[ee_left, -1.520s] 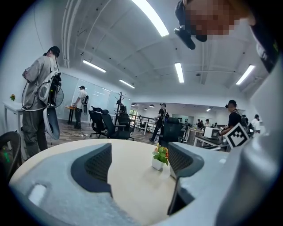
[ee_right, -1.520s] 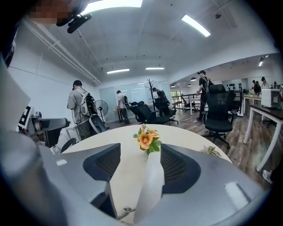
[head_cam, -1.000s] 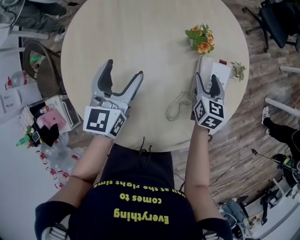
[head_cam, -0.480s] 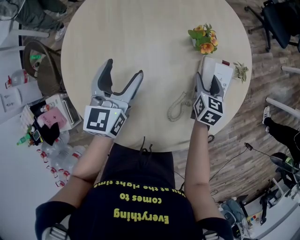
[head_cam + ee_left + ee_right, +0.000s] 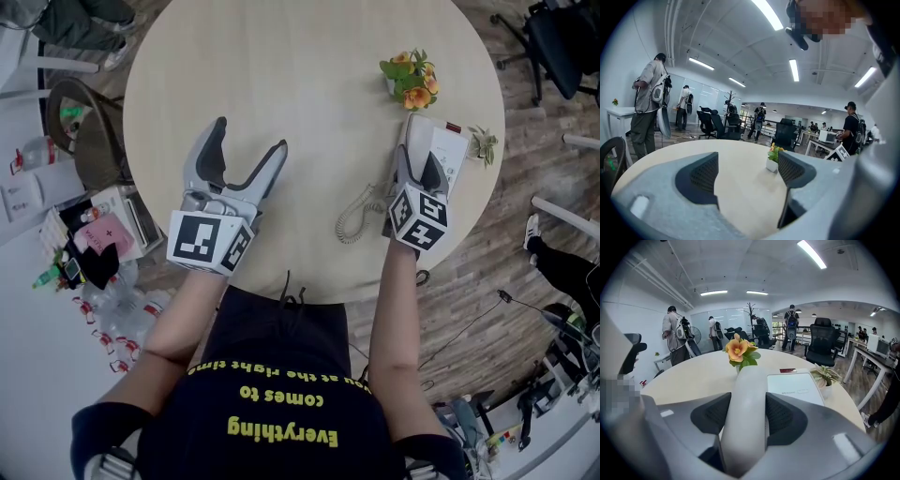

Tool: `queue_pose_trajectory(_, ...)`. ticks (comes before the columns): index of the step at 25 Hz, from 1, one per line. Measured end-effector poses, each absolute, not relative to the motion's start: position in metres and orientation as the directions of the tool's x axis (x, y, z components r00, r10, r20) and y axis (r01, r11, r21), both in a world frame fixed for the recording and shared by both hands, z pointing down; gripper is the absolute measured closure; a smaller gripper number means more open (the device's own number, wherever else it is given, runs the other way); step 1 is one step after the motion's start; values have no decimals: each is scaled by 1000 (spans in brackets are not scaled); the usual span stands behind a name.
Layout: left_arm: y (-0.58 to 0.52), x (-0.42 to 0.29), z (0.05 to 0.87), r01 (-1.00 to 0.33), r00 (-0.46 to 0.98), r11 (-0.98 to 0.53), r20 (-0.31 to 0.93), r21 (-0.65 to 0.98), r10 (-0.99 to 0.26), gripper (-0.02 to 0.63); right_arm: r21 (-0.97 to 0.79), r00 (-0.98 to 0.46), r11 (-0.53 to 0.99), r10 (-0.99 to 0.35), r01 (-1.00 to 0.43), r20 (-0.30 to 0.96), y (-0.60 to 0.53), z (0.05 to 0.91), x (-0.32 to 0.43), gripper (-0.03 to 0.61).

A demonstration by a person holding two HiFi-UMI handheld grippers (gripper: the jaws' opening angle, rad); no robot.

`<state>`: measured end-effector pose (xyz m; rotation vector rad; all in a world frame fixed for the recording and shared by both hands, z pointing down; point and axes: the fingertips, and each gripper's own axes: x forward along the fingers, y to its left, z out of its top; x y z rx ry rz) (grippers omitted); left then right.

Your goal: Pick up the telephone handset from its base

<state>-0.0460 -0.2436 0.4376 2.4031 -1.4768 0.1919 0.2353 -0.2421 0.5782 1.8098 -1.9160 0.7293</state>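
Note:
The grey telephone handset [image 5: 409, 128] lies along the left side of its white base [image 5: 443, 148] at the right edge of the round table [image 5: 281, 66]. My right gripper [image 5: 415, 161] straddles the handset [image 5: 747, 380]. Its jaws have just been closing, and both dark pads [image 5: 712, 416] touch the handset's sides, with the base [image 5: 794, 386] just beyond. A coiled cord [image 5: 354, 214] runs off to the left of the phone. My left gripper [image 5: 248, 141] rests over bare table at the left, open, with nothing between its fingers [image 5: 747, 171].
An orange flower in a small pot [image 5: 410, 80] stands just beyond the phone, and a small green plant [image 5: 483, 142] stands to its right at the table's edge. Office chairs, desks and several people fill the room behind the table.
My right gripper has slid a little forward along the handset and its jaws have narrowed onto it. The left gripper has not moved.

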Motion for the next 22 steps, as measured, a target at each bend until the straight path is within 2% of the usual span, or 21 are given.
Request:
queue_pose_trajectory(13,-237,-53,429,-893,446,-407,262,190,-856,210,-131,-105,34,-800,-991,591,-238,565,235,347)
queue_pose_trajectory(22,-232,-57,416,-893,446,-412,239,179,-863,210,-150,-147,85,-867,-985,476,-230,516,225,347)
